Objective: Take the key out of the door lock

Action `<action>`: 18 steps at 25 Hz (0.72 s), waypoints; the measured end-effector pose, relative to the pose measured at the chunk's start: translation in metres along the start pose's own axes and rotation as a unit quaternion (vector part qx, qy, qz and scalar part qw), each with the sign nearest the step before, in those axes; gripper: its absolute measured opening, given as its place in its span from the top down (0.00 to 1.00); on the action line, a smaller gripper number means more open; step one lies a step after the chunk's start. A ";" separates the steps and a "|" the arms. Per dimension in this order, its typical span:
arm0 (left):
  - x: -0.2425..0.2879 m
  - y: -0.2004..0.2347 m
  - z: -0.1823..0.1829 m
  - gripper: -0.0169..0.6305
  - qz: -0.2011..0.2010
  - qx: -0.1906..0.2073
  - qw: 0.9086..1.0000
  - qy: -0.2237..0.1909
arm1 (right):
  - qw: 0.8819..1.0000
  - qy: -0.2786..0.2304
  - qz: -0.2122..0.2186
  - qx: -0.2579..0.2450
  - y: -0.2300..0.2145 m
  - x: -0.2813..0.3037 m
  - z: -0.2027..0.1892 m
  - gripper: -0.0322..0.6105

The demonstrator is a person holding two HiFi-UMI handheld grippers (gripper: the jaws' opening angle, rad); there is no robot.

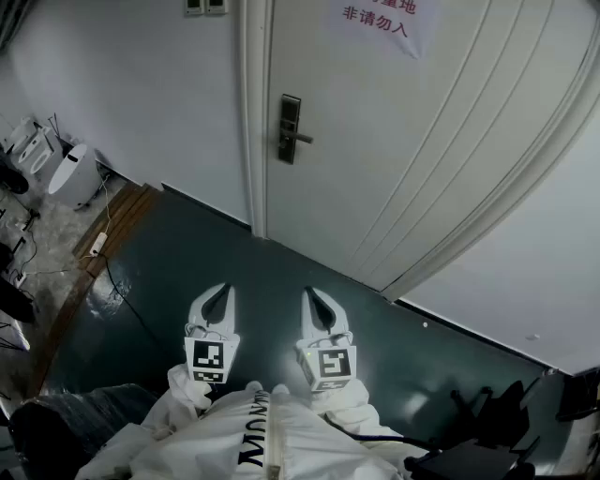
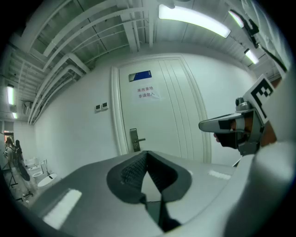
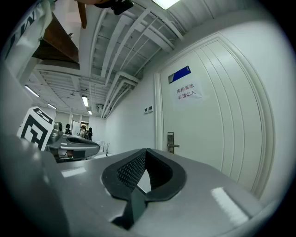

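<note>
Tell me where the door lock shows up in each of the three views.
Head view: door lock in the upper middle, on the left edge of the door.
Left gripper view: left of centre, small, beside the door frame.
Right gripper view: right of centre, just below mid height.
Shared landmark: the paper notice higher up the door in all three.

Looking steeply down from the head onto the door (image 1: 403, 141); peering along left tongs (image 2: 147, 152) and right tongs (image 3: 146, 150), well back, sharing that door.
</note>
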State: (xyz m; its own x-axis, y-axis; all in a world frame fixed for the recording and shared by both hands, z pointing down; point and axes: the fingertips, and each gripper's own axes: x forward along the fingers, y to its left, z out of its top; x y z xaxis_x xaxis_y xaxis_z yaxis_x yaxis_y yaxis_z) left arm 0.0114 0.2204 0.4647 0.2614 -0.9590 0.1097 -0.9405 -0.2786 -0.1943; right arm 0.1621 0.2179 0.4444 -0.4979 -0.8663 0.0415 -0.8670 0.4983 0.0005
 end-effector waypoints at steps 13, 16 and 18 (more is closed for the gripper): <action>0.007 -0.015 0.005 0.97 0.000 0.008 1.000 0.004 | 1.000 -0.003 0.016 0.025 -0.016 -0.003 0.002 0.95; 0.007 -0.022 0.004 0.97 0.000 0.009 1.000 0.006 | 0.999 0.001 0.015 0.032 -0.022 -0.007 -0.005 0.95; 0.007 -0.028 0.004 0.97 0.000 0.009 1.000 0.006 | 0.999 0.002 0.015 0.032 -0.026 -0.010 -0.007 0.95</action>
State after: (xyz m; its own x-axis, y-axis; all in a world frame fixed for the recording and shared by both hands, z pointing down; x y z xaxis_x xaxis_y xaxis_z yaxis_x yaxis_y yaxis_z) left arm 0.0406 0.2209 0.4669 0.2578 -0.9586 0.1210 -0.9368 -0.2786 -0.2114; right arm 0.1898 0.2144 0.4514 -0.5241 -0.8505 0.0443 -0.8510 0.5210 -0.0657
